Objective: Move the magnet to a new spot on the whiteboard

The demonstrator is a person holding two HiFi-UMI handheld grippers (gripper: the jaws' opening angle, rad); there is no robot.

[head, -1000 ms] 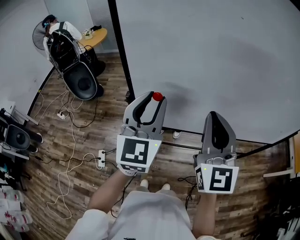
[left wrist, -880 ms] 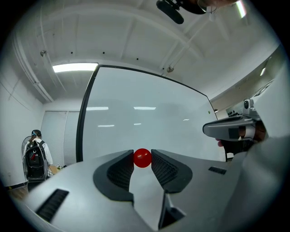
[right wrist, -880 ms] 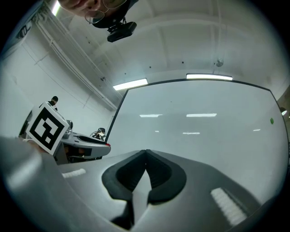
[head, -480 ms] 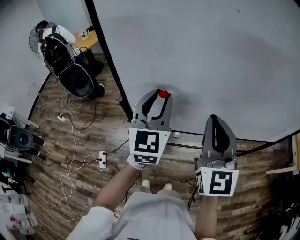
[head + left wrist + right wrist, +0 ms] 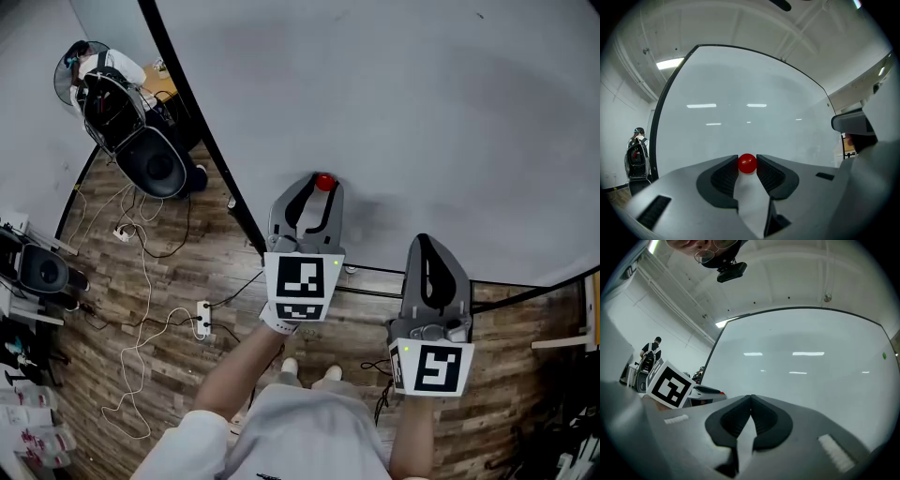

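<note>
Whiteboard face bare above and right of magnet, black frame edge near at left, right tool low alongside, chair and floor cables well clear.

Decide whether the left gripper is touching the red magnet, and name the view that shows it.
Touching. The left gripper view shows the red magnet pinched between both pad tips of the left gripper, with no gap on either side.

A lab-like office: large whiteboard, swivel chair, cables across wooden floor.

The magnet is red, the whiteboard grey-white (black-framed), the floor brown wood-grain.
</note>
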